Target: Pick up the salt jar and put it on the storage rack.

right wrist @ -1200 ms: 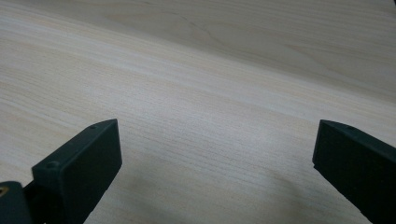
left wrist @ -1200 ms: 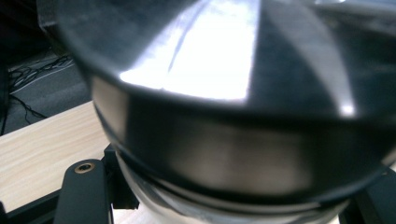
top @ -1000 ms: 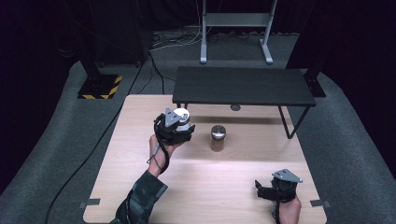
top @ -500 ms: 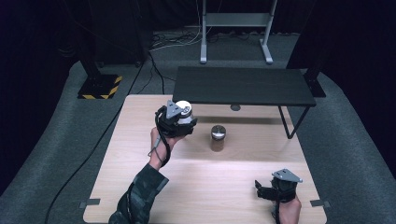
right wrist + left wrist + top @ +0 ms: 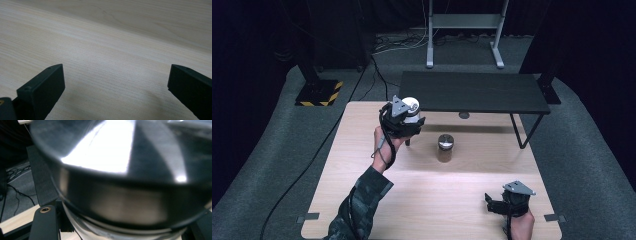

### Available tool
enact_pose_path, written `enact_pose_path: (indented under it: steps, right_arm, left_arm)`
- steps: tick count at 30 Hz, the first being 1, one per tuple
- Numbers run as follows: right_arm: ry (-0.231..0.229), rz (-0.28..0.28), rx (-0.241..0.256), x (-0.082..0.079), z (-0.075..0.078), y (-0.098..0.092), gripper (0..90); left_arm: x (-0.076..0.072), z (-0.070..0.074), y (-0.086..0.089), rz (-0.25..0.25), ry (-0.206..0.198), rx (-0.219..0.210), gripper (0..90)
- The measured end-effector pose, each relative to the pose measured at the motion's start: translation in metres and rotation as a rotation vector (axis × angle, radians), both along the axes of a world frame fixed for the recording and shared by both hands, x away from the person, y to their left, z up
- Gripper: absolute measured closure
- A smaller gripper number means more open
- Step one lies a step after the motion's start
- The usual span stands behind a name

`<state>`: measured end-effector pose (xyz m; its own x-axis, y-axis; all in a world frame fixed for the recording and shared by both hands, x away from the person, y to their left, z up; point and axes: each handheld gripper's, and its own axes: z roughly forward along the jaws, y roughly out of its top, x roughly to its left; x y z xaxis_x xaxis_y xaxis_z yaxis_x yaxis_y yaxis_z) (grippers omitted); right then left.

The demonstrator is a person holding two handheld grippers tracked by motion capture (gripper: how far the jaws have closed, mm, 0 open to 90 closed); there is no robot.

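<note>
Metal lid sits between the left gripper's jaws, seen from very close in the left gripper view: a shiny domed surface with a bright glare patch across the upper middle of that frame, a darker rim band below it, and one black jaw at lower left just beside that rim. Jaws read as clamped on the lid, which is raised off the wood. In the high view the same lid shows as a pale round disc at upper centre-left, at the tip of the gripper, above the far left part of the wooden table and just in front of the near edge of the black bench. Left forearm in a camouflage sleeve rises from bottom left. Small jar stands upright on the table at frame centre, to the right of the held lid and apart from it. Right gripper sits low at lower right of the high view, near the table's front edge; in the right gripper view its jaws are spread wide, one at lower left, one at right edge, bare wood between them.
</note>
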<state>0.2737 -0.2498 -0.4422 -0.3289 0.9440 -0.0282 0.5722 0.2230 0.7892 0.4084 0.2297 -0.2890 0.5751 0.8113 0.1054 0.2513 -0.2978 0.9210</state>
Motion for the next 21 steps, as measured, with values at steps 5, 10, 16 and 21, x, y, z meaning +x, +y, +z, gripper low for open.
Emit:
enact_pose_path:
  steps: [5,10,16,21]
  right_arm:
    - [-0.001,0.0,0.001,0.0,0.0,0.0,0.1]
    - [-0.001,-0.001,0.003,0.0,0.0,0.0,0.1]
    - [0.0,-0.002,0.003,0.0,0.0,0.0,0.1]
    - [0.0,-0.001,0.0,0.0,0.0,0.0,0.2]
  left_arm:
    - [0.006,0.011,-0.003,0.002,-0.015,0.007,31.1]
    - [0.015,0.019,-0.003,-0.001,-0.013,0.005,31.1]
    - [0.029,0.024,-0.003,-0.002,0.007,-0.003,31.1]
    - [0.037,0.027,-0.004,0.009,0.019,-0.001,31.1]
